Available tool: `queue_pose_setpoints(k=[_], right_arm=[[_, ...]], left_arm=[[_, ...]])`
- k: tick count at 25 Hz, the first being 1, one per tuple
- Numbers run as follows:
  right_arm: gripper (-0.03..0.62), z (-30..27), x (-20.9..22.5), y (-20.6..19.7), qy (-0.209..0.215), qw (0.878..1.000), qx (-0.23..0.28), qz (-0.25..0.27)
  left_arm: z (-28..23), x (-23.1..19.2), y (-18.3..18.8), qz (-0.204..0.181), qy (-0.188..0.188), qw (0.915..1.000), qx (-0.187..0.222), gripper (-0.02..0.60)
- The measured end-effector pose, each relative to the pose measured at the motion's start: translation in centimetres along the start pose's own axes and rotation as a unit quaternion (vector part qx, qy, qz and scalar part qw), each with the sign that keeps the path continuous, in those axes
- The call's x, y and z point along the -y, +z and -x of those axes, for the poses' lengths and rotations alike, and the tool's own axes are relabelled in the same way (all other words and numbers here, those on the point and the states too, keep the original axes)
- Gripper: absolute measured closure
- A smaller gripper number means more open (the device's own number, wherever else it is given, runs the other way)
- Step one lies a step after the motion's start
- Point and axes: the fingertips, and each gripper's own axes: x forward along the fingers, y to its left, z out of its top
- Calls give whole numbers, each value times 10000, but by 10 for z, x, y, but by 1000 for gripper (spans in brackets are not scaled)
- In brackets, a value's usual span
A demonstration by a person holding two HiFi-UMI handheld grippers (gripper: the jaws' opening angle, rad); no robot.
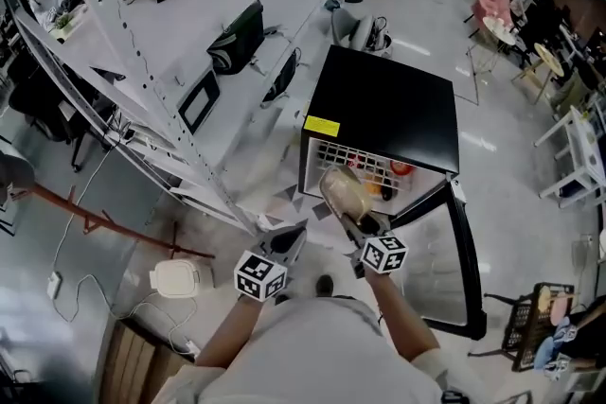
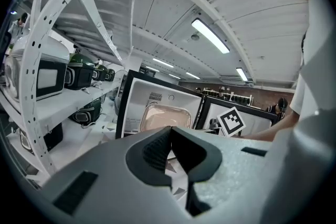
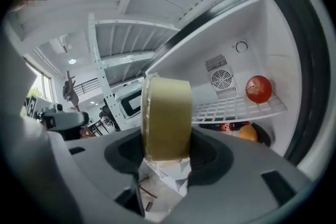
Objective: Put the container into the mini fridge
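The black mini fridge (image 1: 388, 104) stands on the floor with its door (image 1: 454, 251) swung open to the right. My right gripper (image 1: 355, 224) is shut on a beige, translucent container (image 1: 343, 192), held on edge just in front of the fridge opening. In the right gripper view the container (image 3: 167, 115) is upright between the jaws of the right gripper (image 3: 167, 145), facing the white fridge interior (image 3: 231, 55). My left gripper (image 1: 287, 243) hangs left of the fridge. In its own view the left gripper (image 2: 170, 139) is shut with nothing in it, and the container (image 2: 166, 118) shows ahead.
Inside the fridge a red round fruit (image 3: 259, 88) rests on a white wire shelf (image 3: 236, 109), with a red can (image 3: 226, 126) and an orange (image 3: 248, 132) below. White metal shelving (image 1: 170, 61) with appliances runs along the left. People and tables are at the back right.
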Motion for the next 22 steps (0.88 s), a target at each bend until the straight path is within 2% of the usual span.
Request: queue_pose_setpoints(k=[7,10,13,17,22], right_arm=[[368,-41,42,4,-132,9977,31,-665],[367,-56,55,6,-71,9922,137,-1233],[367,-71,63,4,54,9803,267,-1956],[367,-84,72,2,110,9644,531,-2590],[367,-93,87,1,83,9300,997,-3538]], left_arm=[[-7,-10,8,-45,245,9997,24,577],[-8,-15,10,-45,345,9994,37,577],[-7,-20,10,-40,430,9991,28,577],[-8,-24,9,-19,485,9988,5,577],[-10,-29,7,27,492,9988,-46,578]])
